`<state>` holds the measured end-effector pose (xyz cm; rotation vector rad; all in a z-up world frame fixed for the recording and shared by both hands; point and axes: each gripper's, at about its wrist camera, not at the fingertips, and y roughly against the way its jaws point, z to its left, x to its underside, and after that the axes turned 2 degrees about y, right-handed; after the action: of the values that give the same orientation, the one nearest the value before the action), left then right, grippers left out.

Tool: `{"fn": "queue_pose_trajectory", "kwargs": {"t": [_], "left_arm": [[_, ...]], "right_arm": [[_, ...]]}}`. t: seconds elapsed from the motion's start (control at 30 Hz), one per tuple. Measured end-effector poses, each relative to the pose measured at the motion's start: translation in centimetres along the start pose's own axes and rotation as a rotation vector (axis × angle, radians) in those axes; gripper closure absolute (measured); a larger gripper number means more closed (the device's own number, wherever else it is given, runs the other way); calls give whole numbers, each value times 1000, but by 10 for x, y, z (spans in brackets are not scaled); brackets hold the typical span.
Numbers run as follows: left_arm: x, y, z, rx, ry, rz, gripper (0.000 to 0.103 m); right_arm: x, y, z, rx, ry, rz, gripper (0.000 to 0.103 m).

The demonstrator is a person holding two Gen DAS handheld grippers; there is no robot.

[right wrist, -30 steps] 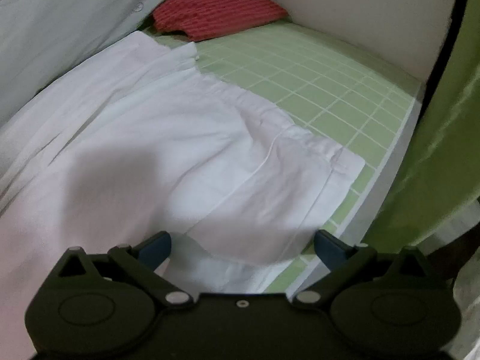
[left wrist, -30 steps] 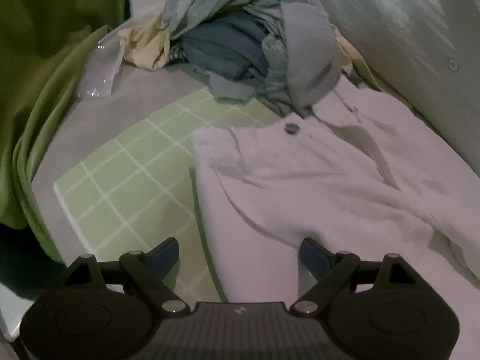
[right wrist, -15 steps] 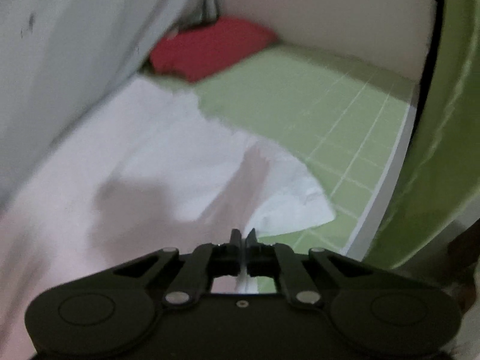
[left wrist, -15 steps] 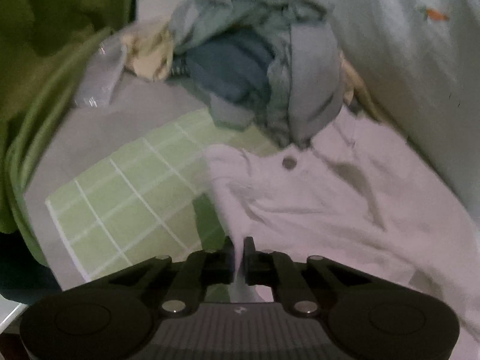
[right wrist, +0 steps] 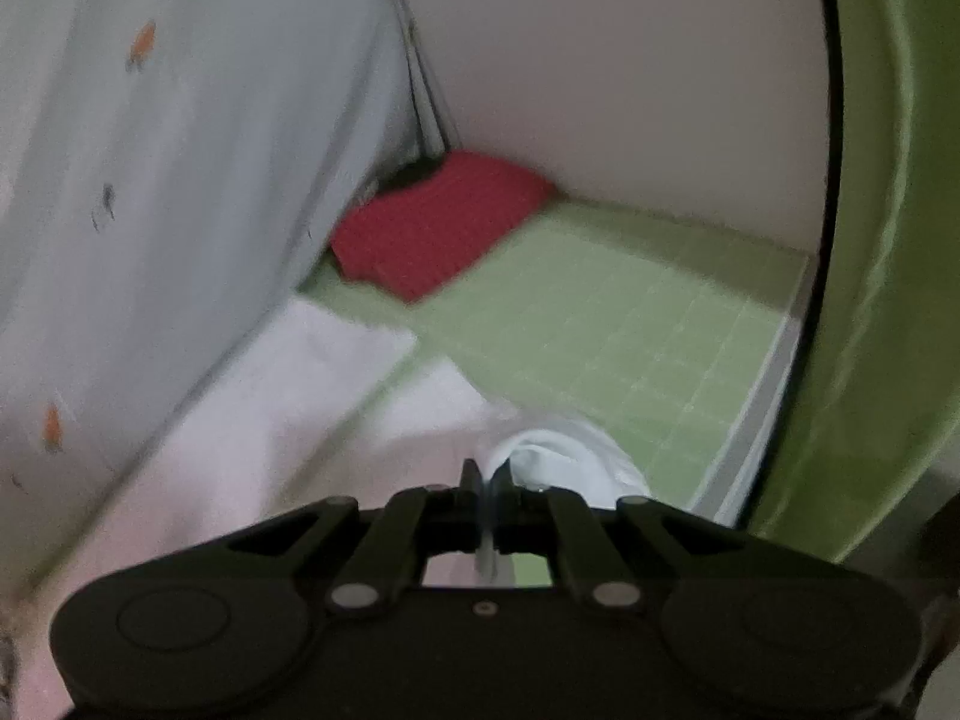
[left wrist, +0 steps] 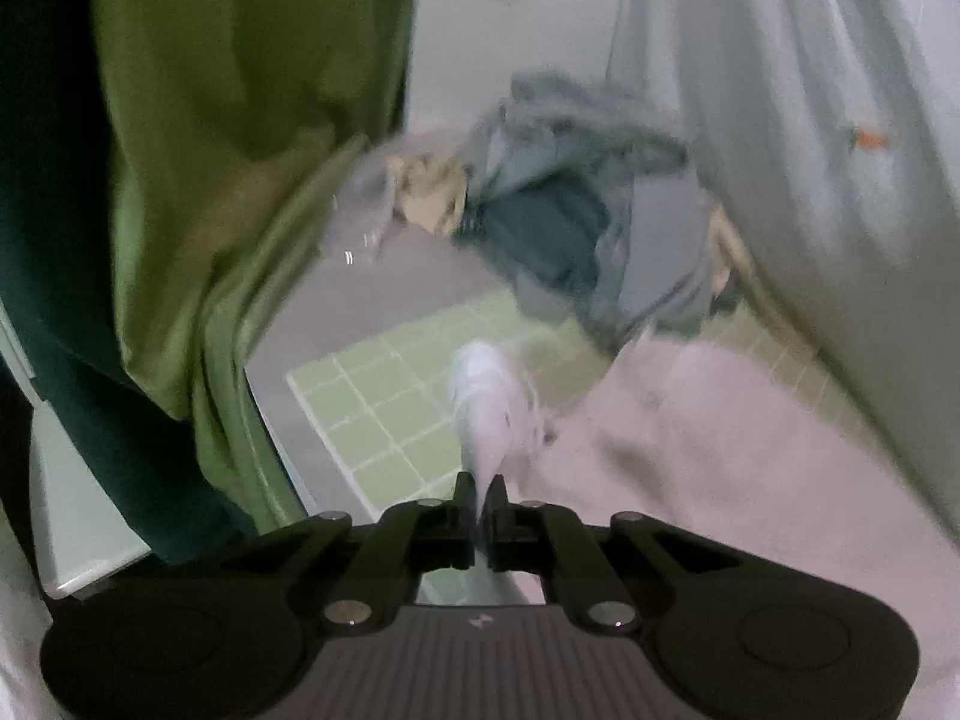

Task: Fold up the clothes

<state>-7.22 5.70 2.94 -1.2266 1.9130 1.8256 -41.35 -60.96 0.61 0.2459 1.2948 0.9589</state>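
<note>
left tongs (left wrist: 480, 495) pinched closed on a bunched edge of the white garment (left wrist: 690, 456), cloth rising in a peaked ridge straight ahead of the fingertips and pulled up off the surface. rest of the garment spread to the right over the green checked mat (left wrist: 384, 408), reaching the pale sheet with small orange motifs (left wrist: 840, 180) hanging along the right side. beyond the ridge, a heap of grey-blue clothes (left wrist: 576, 222) on the grey surface, a yellowish piece (left wrist: 429, 192) tucked at its left side, a clear crinkled plastic thing (left wrist: 360, 222) just beside that, too blurred to name further. green fabric (left wrist: 210, 150) draped down the left side.

right tongs (right wrist: 487, 483) likewise closed tight, a thin fold of the same white garment (right wrist: 288, 396) caught between the fingers and bulging in a rounded lump just right of them. garment lying left and ahead on the green mat (right wrist: 630, 330), touching the patterned sheet (right wrist: 180, 150) on the left. folded red cloth (right wrist: 438, 228) at the far corner, against the sheet and near the plain wall (right wrist: 600, 60). green fabric (right wrist: 888, 240) along the right edge. both views smeared.
</note>
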Motion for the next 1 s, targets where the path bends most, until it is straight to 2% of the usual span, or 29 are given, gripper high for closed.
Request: {"fn": "queue_pose_trajectory", "kwargs": {"t": [0.07,0.17,0.27,0.33,0.47,0.53,0.77,0.87,1.0], "left_arm": [[-10,15,-21,23,-19,-74,99],[-24,24,-56,79,-52,-174,99],[-28,8,-79,97,-22,-174,99],[-30,-1,-92,108,3,-171,99],[-35,-5,-112,106,-25,-215,99],[-38,-13,-118,103,-14,-212,99],[-56,-53,-156,87,-18,-204,99],[-69,-84,-180,80,-6,-187,99],[-86,-147,-222,35,5,-159,96]], "right_arm": [[-20,10,6,-49,-15,-39,100],[-52,8,27,-131,-6,-142,100],[-70,-13,50,-139,76,-217,100],[-77,-31,59,-148,81,-216,100],[-96,-50,81,-199,76,-245,100],[-106,-59,95,-195,123,-272,100],[-129,-120,147,-225,158,-242,100],[-136,-150,177,-229,182,-223,100],[-144,-222,238,-237,261,-177,100]]}}
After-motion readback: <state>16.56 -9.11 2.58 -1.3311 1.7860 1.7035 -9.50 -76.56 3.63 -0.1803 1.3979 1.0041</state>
